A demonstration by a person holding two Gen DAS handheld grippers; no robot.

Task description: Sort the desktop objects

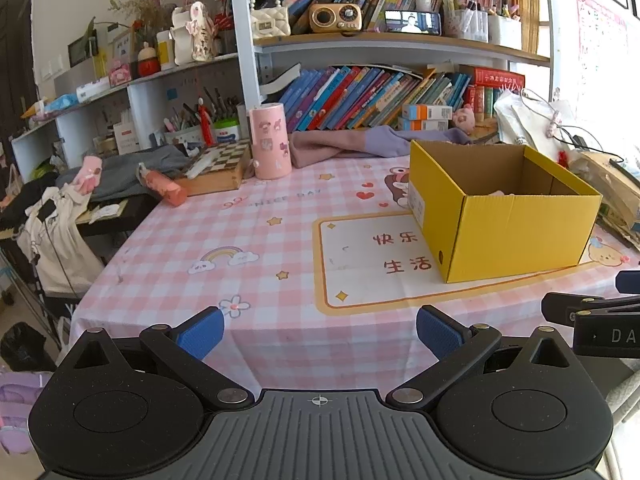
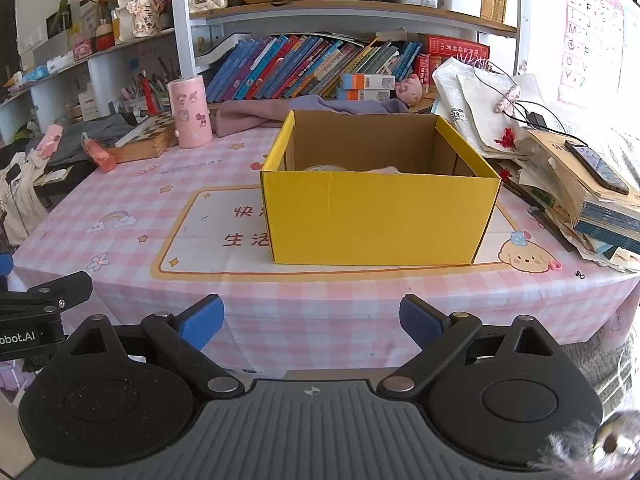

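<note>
The worktop, under a pink checked cloth, carries a yellow cardboard box standing open on the printed panel towards the right side. Something pale and a roundish item lie low inside it, too hidden by the front wall to name. The near part of the cloth is bare; loose things sit along the far left edge: a pink cylindrical tin with stickers, a wooden chessboard case just left of it, and a salmon-coloured tube-shaped object lying on its side beside the case. A stack of books and papers crowds the right edge.

Both tools hover off the near edge of the worktop. The left tongs stand wide with nothing between them, and so do the right tongs.

The sorting looks well along or paused, judging by the box contents. If the tube-shaped object goes next, the left tongs are closer: cross its short axis, stay clear of the chessboard case, then lift it above the box wall before release.
</note>
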